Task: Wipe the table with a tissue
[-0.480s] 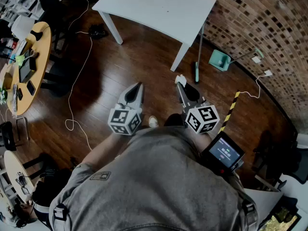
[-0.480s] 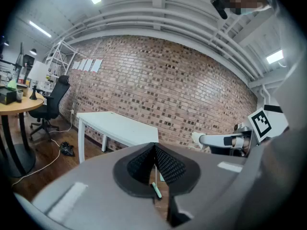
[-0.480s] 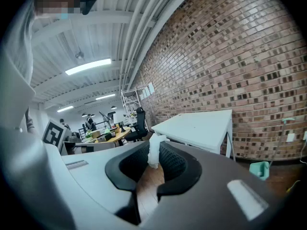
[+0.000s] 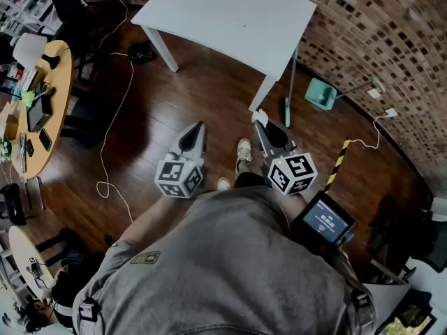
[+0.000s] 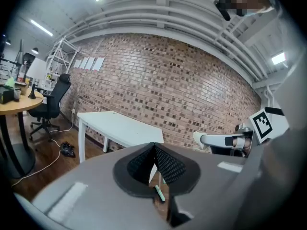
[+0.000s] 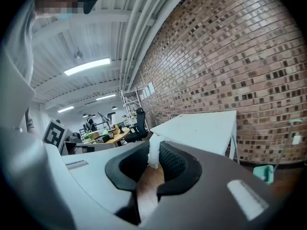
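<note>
While the table (image 4: 230, 12) stands well ahead, my right claw (image 4: 261, 125) pinches the tissue (image 6: 154, 152); my left claw (image 4: 198, 126) is closed, empty. I should grip firmly, reach the top, then press flat.

Office-like workspace: brick wall (image 4: 391, 40), office chair (image 5: 50, 104), cluttered round desk (image 4: 42, 110).

- Your tissue (image 6: 154, 152) is soft, crumpled white paper.
- Your pads (image 6: 173, 162) look black, matt and bumpy.
- The table (image 4: 230, 12) has a smooth, matt white top.
- The floor (image 4: 174, 96) is dark, shiny wood.
- The wall (image 4: 391, 33) is rough brick.
- Your shirt (image 4: 230, 271) is grey cloth.
</note>
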`<state>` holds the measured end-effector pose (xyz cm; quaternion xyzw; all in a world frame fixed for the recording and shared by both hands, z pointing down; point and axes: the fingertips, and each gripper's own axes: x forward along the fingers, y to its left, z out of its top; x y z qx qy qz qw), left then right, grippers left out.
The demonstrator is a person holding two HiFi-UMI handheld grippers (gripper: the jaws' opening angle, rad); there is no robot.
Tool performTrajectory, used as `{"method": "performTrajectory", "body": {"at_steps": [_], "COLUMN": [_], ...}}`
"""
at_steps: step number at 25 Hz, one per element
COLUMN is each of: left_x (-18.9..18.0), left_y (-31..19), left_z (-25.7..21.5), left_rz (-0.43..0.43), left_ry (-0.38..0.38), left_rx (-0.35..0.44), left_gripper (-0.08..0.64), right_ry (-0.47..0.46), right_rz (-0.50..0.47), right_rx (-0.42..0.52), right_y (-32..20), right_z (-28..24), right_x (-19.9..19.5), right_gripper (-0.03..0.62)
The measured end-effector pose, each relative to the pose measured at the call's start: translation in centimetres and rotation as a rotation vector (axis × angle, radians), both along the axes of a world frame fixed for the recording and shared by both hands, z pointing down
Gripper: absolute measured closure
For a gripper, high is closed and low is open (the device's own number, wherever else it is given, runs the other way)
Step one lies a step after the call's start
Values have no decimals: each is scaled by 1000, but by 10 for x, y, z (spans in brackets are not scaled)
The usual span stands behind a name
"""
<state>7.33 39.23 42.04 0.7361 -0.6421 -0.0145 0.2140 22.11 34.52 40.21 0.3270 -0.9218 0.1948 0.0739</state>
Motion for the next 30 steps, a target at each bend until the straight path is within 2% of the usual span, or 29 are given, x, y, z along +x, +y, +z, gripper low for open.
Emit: {"method": "performTrajectory", "body": {"at_steps": [19,26,30], "left_x": [-26,-50,-68], "left_y": [-175,-208,-225], "left_z": [-10,-9,-6], "left_rz": [-142,-190,-180], "left_ry": [-56,-63,-66], "left_rx": [-14,-31,-32], "left_gripper": [558,558,558], "right_ry": [-43,-51,-43], "right_rz": [-147,-147,-140], "right_rx": [-17,-42,-49], "right_y": [-187,-226,-241], "right_z": [8,15,23], "right_x": [-27,-40,-56], "right_gripper": [520,520,520]}}
